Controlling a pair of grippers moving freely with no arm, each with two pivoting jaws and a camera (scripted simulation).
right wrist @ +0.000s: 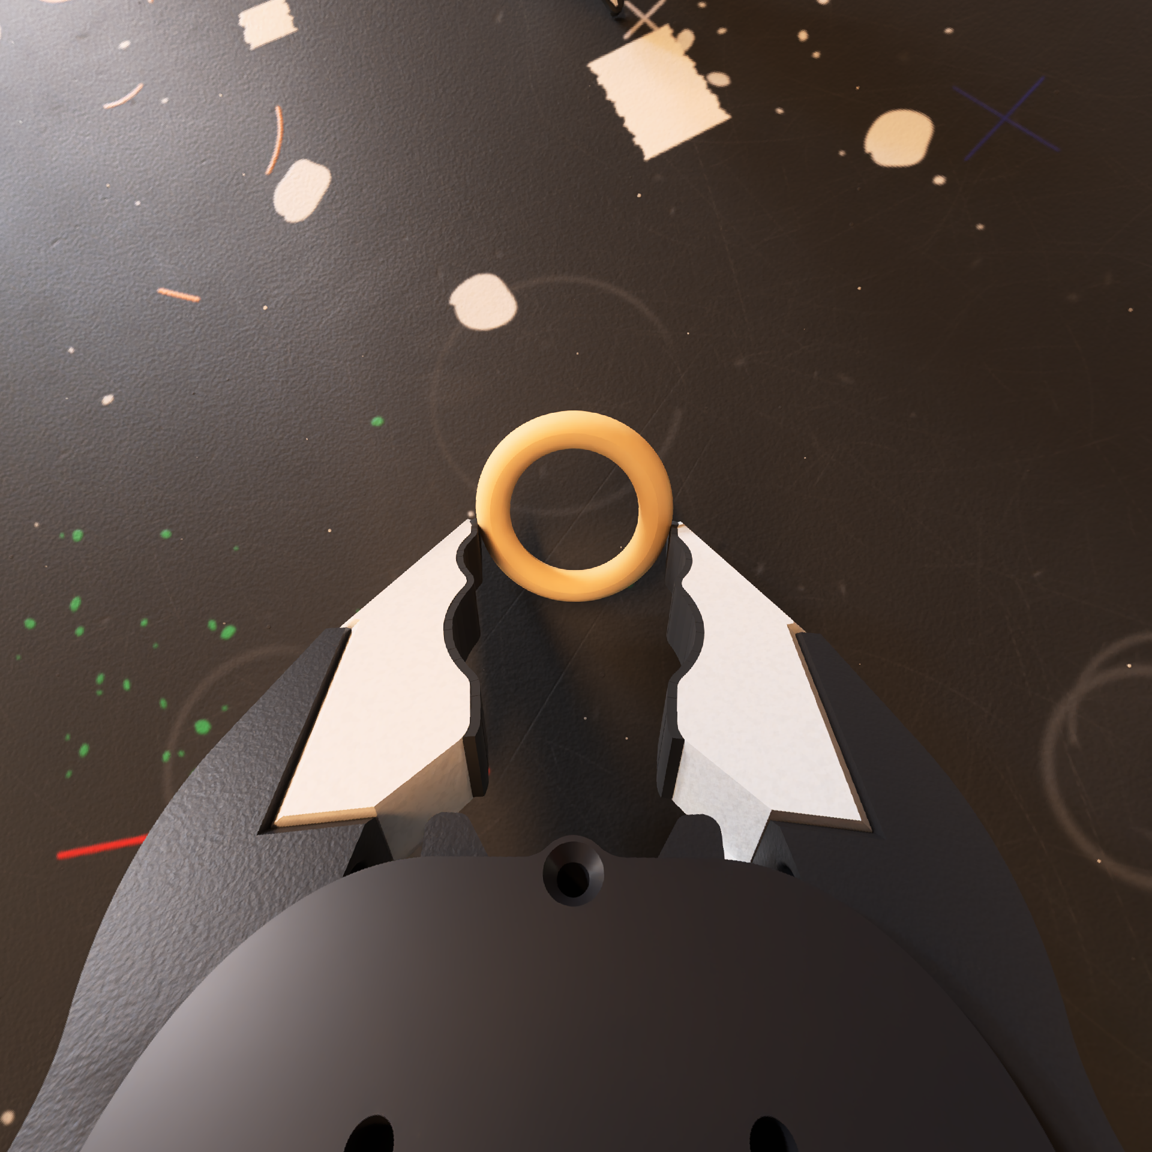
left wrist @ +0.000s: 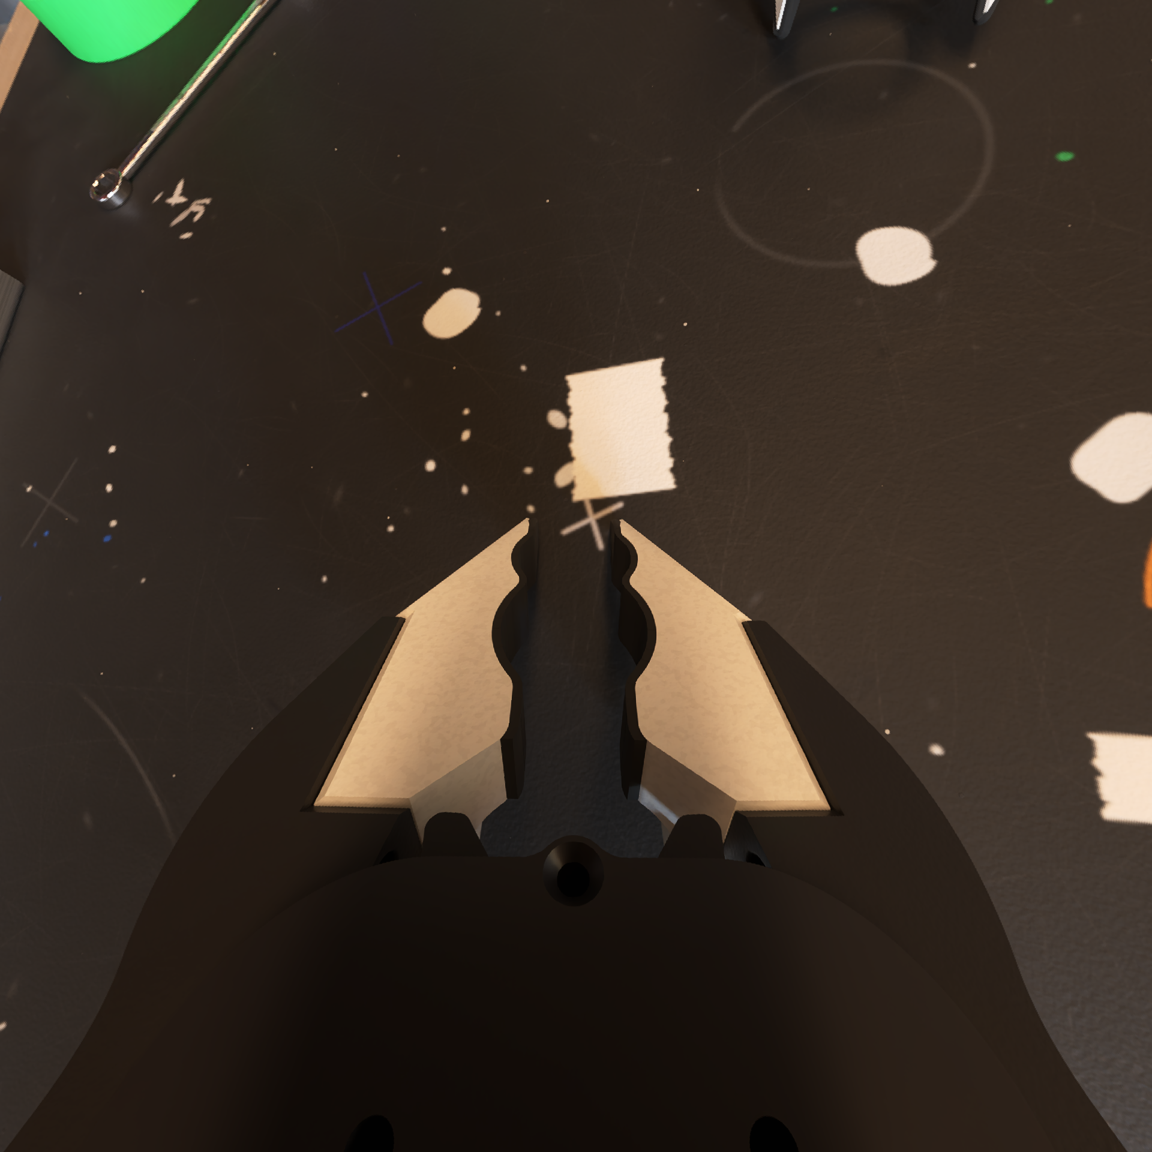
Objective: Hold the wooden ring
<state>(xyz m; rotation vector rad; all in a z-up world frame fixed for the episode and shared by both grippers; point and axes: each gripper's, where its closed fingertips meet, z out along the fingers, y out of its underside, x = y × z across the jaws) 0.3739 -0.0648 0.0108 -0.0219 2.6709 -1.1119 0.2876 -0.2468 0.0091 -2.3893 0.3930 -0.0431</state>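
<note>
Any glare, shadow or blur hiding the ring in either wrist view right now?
Right wrist view: the wooden ring is sharp and evenly lit between the right gripper fingertips, its soft shadow falling between the fingers; pale sheen on the table upper left. Left wrist view: dimmer and warmer, left gripper nearly black below, the green object overexposed, no ring visible.

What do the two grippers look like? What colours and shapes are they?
Both look alike. The left gripper and the right gripper each have a wide, rounded black body with a small round screw hole in the middle. Two pointed fingers stick forward, with pale cream, triangle-shaped faces and wavy black inner edges. No cables or sleeves show.
</note>
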